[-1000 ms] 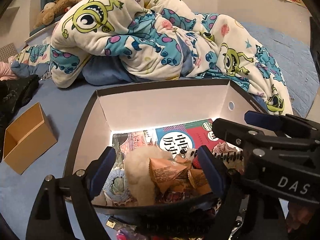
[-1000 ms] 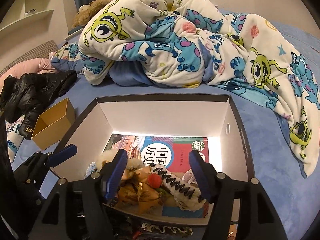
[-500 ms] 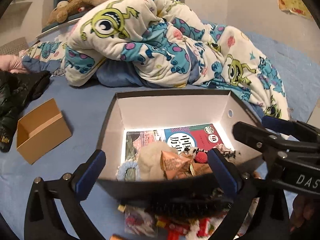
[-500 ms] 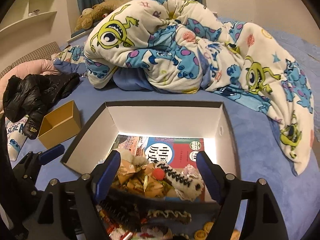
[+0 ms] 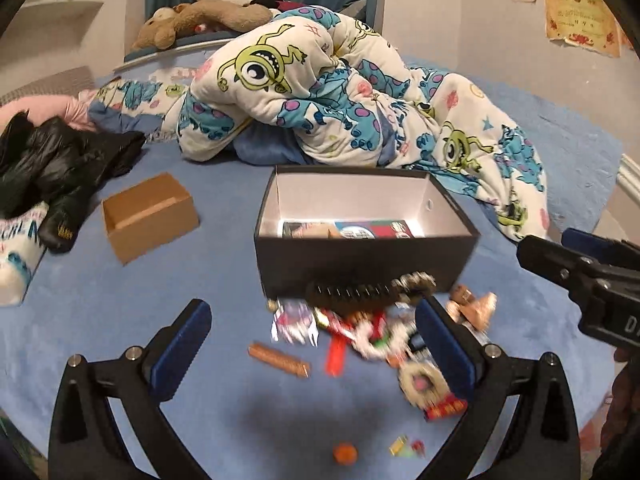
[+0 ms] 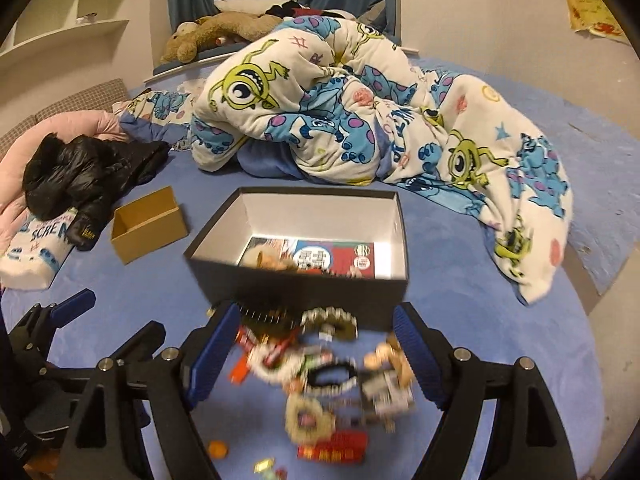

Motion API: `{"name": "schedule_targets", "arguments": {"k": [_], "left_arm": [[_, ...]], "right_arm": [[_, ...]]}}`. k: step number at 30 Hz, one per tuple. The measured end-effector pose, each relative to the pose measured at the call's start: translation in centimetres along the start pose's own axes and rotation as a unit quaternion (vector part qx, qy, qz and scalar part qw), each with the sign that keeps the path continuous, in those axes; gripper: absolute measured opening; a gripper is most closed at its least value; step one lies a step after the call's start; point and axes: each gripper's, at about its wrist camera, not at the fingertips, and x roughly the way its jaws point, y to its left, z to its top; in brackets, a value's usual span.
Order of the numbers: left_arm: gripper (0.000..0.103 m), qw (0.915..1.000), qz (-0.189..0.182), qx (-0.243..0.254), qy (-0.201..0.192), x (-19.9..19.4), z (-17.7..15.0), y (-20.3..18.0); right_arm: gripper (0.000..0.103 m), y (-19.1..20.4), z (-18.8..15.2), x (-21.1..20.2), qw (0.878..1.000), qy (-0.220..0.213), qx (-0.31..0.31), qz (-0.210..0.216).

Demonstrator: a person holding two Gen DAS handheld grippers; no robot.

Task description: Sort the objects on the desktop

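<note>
A black box [image 5: 366, 258] with a white inside stands on the blue bedcover and holds a red and blue booklet [image 6: 332, 256] and a few packets. A blurred heap of small objects [image 5: 372, 332] lies in front of it: wrapped snacks, hair rings, a black toothed clip, a brown roll [image 5: 278, 362]. An orange ball [image 5: 345, 453] lies nearer. My left gripper [image 5: 312, 328] hangs open above the heap, holding nothing. My right gripper [image 6: 316, 320] is also open and bare over the same heap [image 6: 332, 380], just short of the box wall [image 6: 304, 286].
An open cardboard box [image 5: 150, 216] sits left of the black box. A black jacket [image 5: 52, 164] and pink clothes lie at far left. A bunched cartoon blanket [image 5: 340, 108] fills the bed behind the box, and a plush toy [image 5: 200, 20] lies at the back. The right gripper's fingers [image 5: 560, 260] show at right.
Both grippers have drawn back and upward from inside the box and their jaws have widened. The box now looks farther off, and the heap in front of it has come into view.
</note>
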Motion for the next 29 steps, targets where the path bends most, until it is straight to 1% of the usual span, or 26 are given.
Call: {"name": "schedule_targets", "arguments": {"k": [4, 9, 11, 15, 17, 29], "left_arm": [[0.103, 0.9998, -0.004, -0.020, -0.007, -3.5, -2.0, 0.1], [0.103, 0.9998, 0.013, 0.000, -0.017, -6.7, -2.1, -0.8], [0.103, 0.9997, 0.010, 0.001, -0.020, -7.7, -2.0, -1.1], [0.103, 0.9999, 0.003, 0.001, -0.010, -8.3, -1.9, -1.5], [0.103, 1.0000, 0.006, 0.004, -0.003, -8.2, -1.9, -1.7], [0.103, 1.0000, -0.001, 0.003, 0.000, -8.2, -1.7, -2.1]], "right_arm": [[0.082, 0.3, -2.7, -3.7, 1.000, -0.002, 0.011, 0.006], [0.082, -0.1, -5.5, -6.2, 0.999, 0.000, 0.033, 0.012], [0.082, -0.1, -6.1, -6.5, 0.999, 0.002, 0.031, 0.008], [0.082, -0.6, -6.7, -7.2, 0.999, 0.003, 0.040, 0.005], [0.082, -0.8, -6.7, -7.5, 0.999, 0.000, 0.042, 0.004], [0.082, -0.7, -6.6, -8.0, 0.999, -0.004, 0.039, 0.004]]}}
